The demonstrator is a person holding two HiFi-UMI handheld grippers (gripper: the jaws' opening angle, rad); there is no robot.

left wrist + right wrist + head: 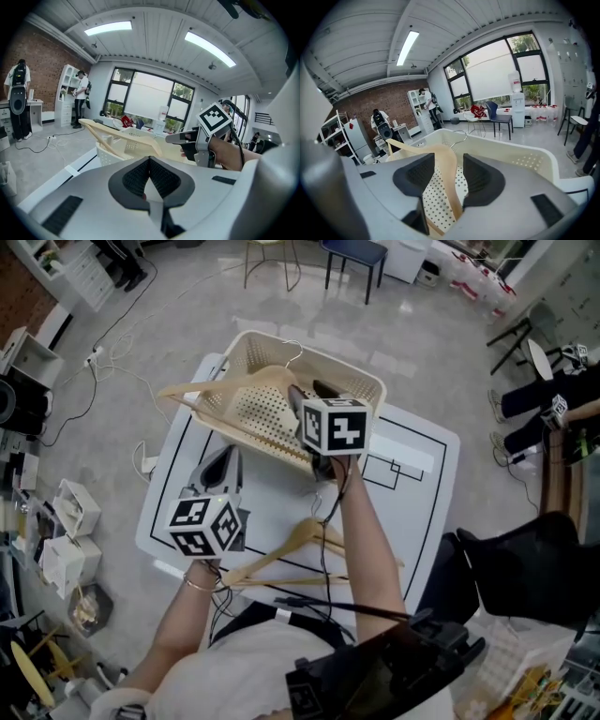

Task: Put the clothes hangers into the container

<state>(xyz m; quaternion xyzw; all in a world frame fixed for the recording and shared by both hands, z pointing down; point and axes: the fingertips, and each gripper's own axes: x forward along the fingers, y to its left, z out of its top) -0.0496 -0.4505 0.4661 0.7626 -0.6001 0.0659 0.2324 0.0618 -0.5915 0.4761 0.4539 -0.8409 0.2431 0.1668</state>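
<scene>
L gripper (149,158): jaws together, empty. Wooden hanger (225,388) lies tilted across rim of perforated plastic basket (361,379), not yet down inside. R gripper (449,156): jaws wide, hanger arm between, pads not pressing. Second hanger (300,542) flat on counter (412,484). I judge both light, stiff, smooth; I'd grip mid-arm.

we are seeing a bright, evenly lit room, with ceiling light strips (107,28) and big windows (501,70) glaring white. in both gripper views we are getting strong fisheye bending and dark corners, and the left gripper (150,161) is blurring softly near the lens.
</scene>
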